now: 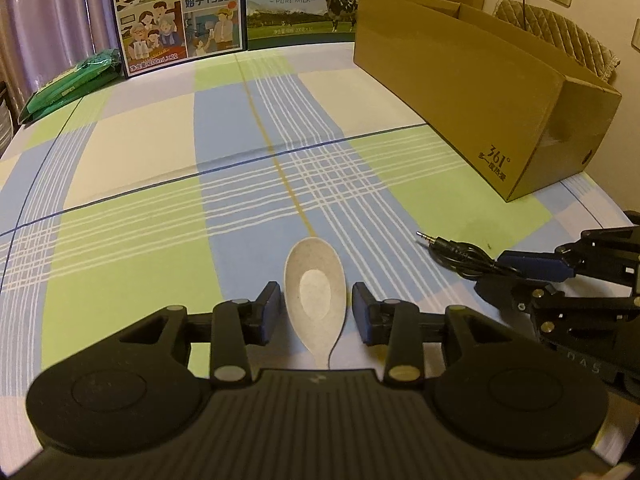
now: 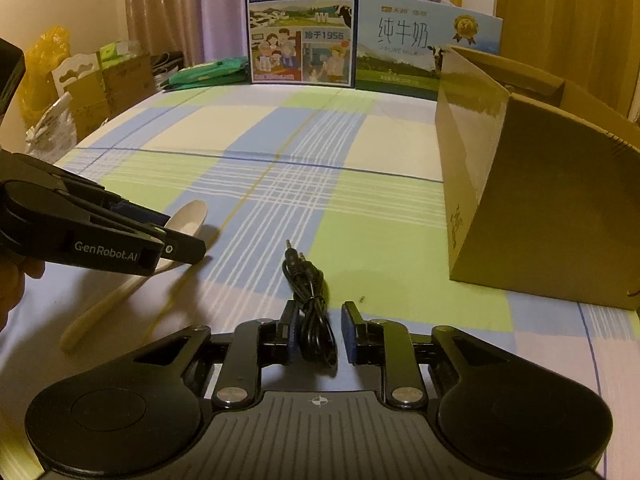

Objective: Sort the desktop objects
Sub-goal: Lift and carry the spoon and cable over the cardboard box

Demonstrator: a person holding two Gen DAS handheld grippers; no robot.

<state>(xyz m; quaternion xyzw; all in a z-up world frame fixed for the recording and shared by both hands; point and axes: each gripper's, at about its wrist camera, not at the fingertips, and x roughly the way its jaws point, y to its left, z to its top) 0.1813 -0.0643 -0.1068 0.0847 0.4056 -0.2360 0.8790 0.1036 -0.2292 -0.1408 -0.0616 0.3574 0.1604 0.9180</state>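
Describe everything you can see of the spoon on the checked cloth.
The spoon is pale beige and matte, perhaps plastic or ceramic, with a deep oval bowl and a long tapering handle. It lies flat on the checked cloth, bowl upward, pointing away from the person. The open left hand-held gripper straddles the bowl; contact is unclear. The black audio cable lies apart to its right.

In the left wrist view the spoon (image 1: pixel 314 300) loses its handle end behind the left claw's (image 1: pixel 316 312) body. The cardboard box's (image 1: pixel 480 92) inside is out of sight. In the right wrist view the cable's (image 2: pixel 314 320) near loop slips behind the right claw (image 2: pixel 320 334), and the milk carton's (image 2: pixel 302 24) top is cut off.
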